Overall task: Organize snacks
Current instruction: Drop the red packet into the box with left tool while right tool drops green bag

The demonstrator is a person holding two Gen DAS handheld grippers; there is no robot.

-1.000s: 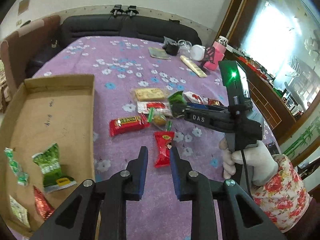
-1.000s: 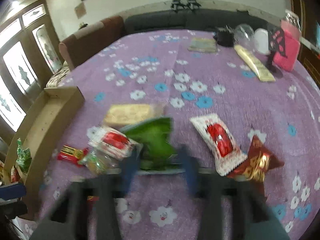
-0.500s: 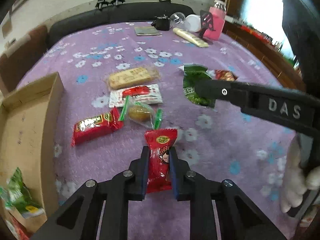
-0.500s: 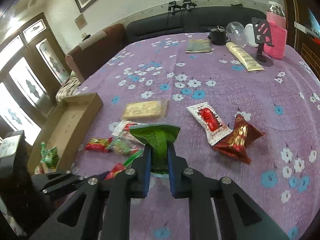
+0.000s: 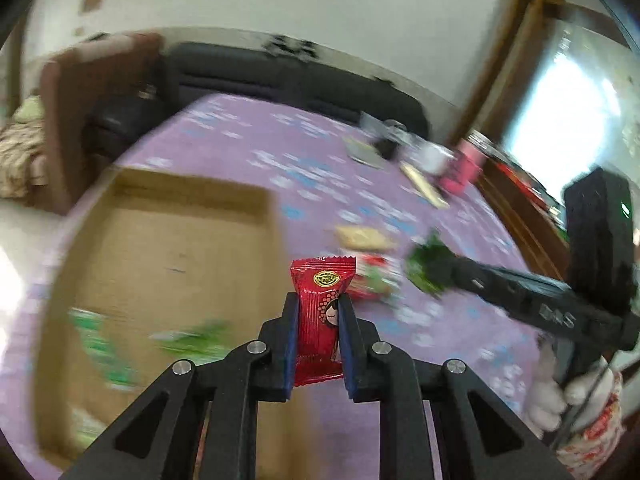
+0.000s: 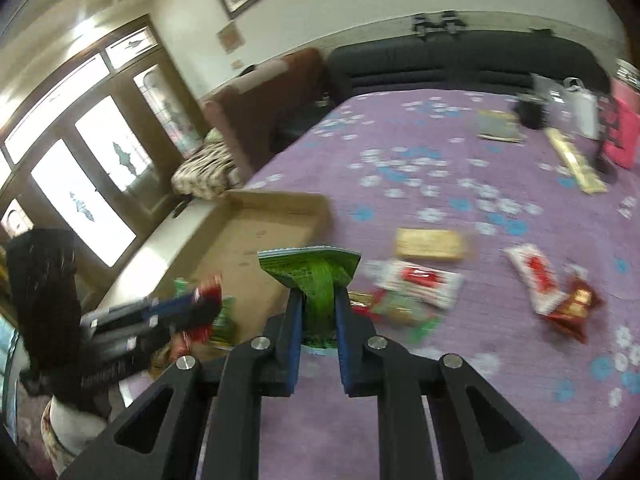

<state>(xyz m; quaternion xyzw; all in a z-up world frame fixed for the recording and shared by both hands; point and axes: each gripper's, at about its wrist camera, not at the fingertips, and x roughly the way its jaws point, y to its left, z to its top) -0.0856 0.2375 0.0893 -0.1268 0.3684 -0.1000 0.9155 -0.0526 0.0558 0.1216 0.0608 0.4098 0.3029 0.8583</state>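
My left gripper (image 5: 319,304) is shut on a red snack packet (image 5: 322,312) and holds it in the air beside the right wall of the cardboard box (image 5: 168,248). My right gripper (image 6: 318,300) is shut on a green snack packet (image 6: 316,280) and holds it above the purple flowered cloth (image 6: 440,168), near the box (image 6: 256,236). The right gripper with its green packet also shows in the left wrist view (image 5: 430,272). The left gripper with its red packet shows in the right wrist view (image 6: 200,308). Green packets (image 5: 188,338) lie blurred in the box.
Several loose snacks lie on the cloth: a tan bar (image 6: 430,244), a white and red packet (image 6: 420,280), another white and red packet (image 6: 534,276) and a dark red one (image 6: 574,308). A pink bottle (image 6: 624,132) and small items stand at the far edge.
Both grippers lifted their packets off the cloth and swung left toward the cardboard box. The left gripper closed on the red packet within the last second.
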